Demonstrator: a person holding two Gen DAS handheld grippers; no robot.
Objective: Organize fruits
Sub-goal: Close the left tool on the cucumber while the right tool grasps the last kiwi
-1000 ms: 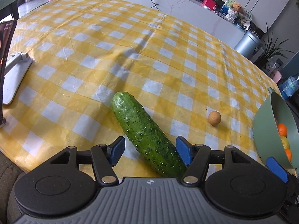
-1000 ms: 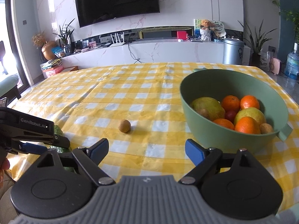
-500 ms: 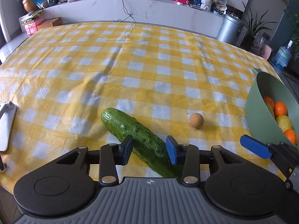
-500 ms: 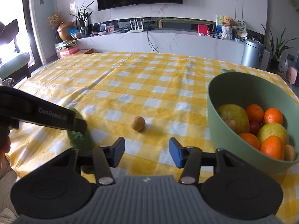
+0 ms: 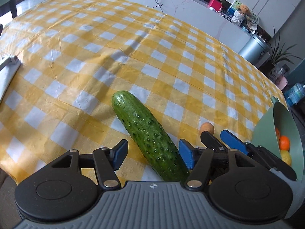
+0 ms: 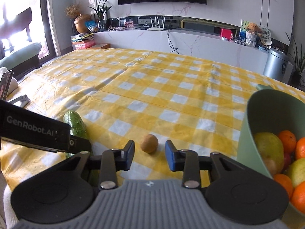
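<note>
Cucumber (image 5: 150,139) lies on the checked tabletop (image 5: 95,57), long axis diagonal, far tip up-left, between the opening, untouching jaws of the left claw (image 5: 152,155). Right claw (image 6: 149,155) is closing around a small brown round fruit (image 6: 148,143), pads apart from it. Green bowl (image 6: 266,110), far right, holds oranges and yellow-green fruits.
</note>
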